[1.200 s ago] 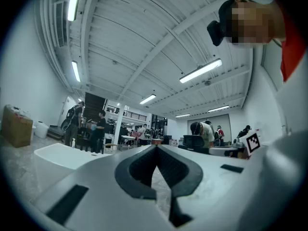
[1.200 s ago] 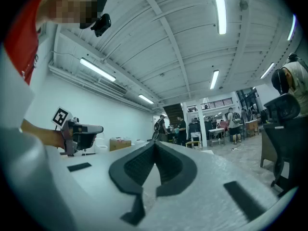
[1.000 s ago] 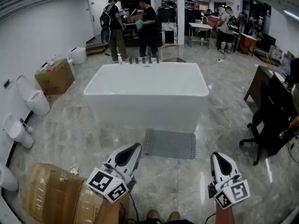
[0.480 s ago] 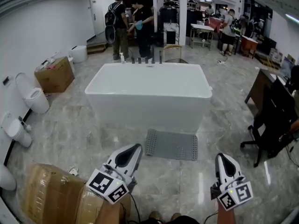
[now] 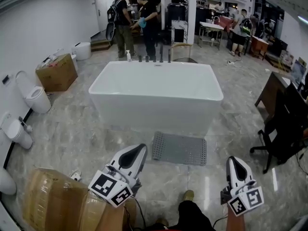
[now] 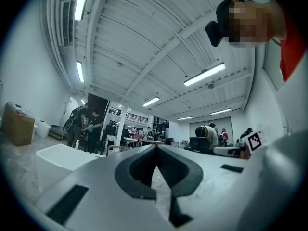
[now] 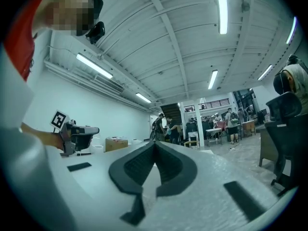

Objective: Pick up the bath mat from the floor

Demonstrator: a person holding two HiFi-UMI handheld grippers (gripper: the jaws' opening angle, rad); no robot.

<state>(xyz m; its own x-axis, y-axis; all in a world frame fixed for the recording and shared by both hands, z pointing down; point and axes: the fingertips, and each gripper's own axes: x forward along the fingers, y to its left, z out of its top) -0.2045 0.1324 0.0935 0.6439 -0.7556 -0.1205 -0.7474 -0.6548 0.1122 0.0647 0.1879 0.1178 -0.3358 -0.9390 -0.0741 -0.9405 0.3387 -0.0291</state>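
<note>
The grey perforated bath mat [image 5: 179, 148] lies flat on the marble floor against the front of the white bathtub [image 5: 156, 93]. My left gripper [image 5: 139, 150] hangs in the air short of the mat's left end, jaws shut and empty. My right gripper [image 5: 234, 161] is held at the lower right, off the mat's right end, also shut with nothing in it. Both point upward and away from the floor: in the left gripper view the closed left gripper [image 6: 155, 150] faces the ceiling and tub, and in the right gripper view the closed right gripper [image 7: 155, 146] does the same. Neither gripper view shows the mat.
A wrapped cardboard box [image 5: 57, 203] sits at the lower left, and another box [image 5: 57, 72] stands by the left wall with toilets [image 5: 36, 98]. A black office chair [image 5: 281, 134] is at the right. People [image 5: 139, 20] stand beyond the tub. My shoe [image 5: 188, 195] is just before the mat.
The view has shifted slightly toward the tub. My knee and shoe have come into sight at the bottom. The right gripper sits a little lower and further right in the frame.
</note>
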